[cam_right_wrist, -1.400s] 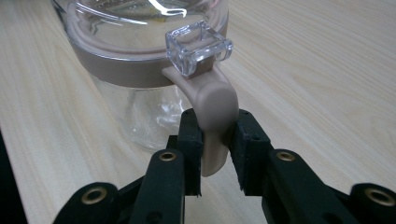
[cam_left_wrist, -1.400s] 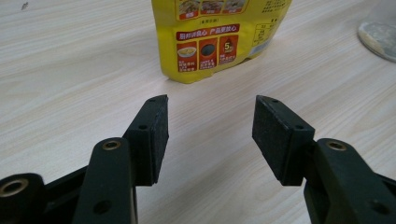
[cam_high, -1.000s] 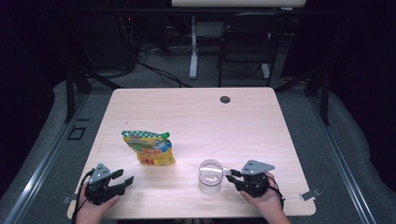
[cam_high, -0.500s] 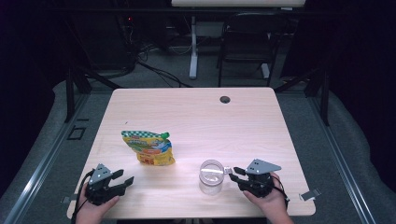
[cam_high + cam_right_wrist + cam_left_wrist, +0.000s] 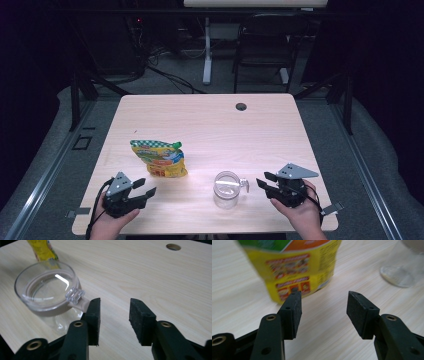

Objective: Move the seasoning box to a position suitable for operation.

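Count on surface [image 5: 210,120]: one yellow snack pouch [image 5: 160,159] ahead of left gripper [image 5: 142,189]; one clear glass jar [image 5: 227,189] beside right gripper [image 5: 264,181]. Two grippers total.

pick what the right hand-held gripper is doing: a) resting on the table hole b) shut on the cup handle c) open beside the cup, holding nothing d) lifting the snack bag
c: the right hand-held gripper has its jaws apart with bare table between them, just beside the cup, whose handle it does not grip.
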`<state>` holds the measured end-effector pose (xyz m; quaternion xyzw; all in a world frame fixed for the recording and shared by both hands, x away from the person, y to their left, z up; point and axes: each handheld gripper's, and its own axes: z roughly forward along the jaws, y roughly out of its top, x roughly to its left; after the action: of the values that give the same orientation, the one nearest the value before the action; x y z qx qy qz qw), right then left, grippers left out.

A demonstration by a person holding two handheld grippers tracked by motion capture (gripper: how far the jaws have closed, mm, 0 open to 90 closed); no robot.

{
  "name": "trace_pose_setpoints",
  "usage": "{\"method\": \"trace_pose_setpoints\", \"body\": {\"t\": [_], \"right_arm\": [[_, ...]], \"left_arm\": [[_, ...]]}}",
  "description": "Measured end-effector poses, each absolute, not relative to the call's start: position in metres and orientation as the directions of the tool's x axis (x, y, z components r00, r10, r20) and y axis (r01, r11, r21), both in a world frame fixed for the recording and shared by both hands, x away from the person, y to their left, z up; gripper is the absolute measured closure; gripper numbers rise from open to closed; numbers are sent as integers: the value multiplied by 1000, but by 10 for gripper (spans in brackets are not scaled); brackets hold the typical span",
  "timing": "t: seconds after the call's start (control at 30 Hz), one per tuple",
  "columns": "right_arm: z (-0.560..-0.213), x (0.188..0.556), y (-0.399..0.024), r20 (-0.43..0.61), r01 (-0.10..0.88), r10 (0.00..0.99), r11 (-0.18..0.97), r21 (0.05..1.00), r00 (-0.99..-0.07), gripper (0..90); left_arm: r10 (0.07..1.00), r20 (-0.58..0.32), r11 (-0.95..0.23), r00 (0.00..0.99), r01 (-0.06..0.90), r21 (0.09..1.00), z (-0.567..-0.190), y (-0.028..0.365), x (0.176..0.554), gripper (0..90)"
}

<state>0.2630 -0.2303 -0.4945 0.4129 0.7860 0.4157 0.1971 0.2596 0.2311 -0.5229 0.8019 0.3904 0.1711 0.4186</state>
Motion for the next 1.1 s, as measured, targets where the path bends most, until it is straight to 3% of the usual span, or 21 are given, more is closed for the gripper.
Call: {"method": "trace_pose_setpoints", "body": {"t": [0.23,0.33,0.67,1.1], "right_arm": [[-478,268,-224,48,476,812,293,829,-582,680],[-471,273,-216,79,501,815,274,821,-574,694],[-468,279,-197,115,543,826,252,801,-552,758],[-486,275,-188,157,595,831,237,768,-533,771]], "left_arm": [[733,-69,-348,677,460,817,-509,203,269,457],[702,-119,-322,702,462,827,-499,185,279,471],[648,-126,-348,751,440,828,-489,139,290,502],[598,-104,-402,795,409,820,-500,105,288,641]]}}
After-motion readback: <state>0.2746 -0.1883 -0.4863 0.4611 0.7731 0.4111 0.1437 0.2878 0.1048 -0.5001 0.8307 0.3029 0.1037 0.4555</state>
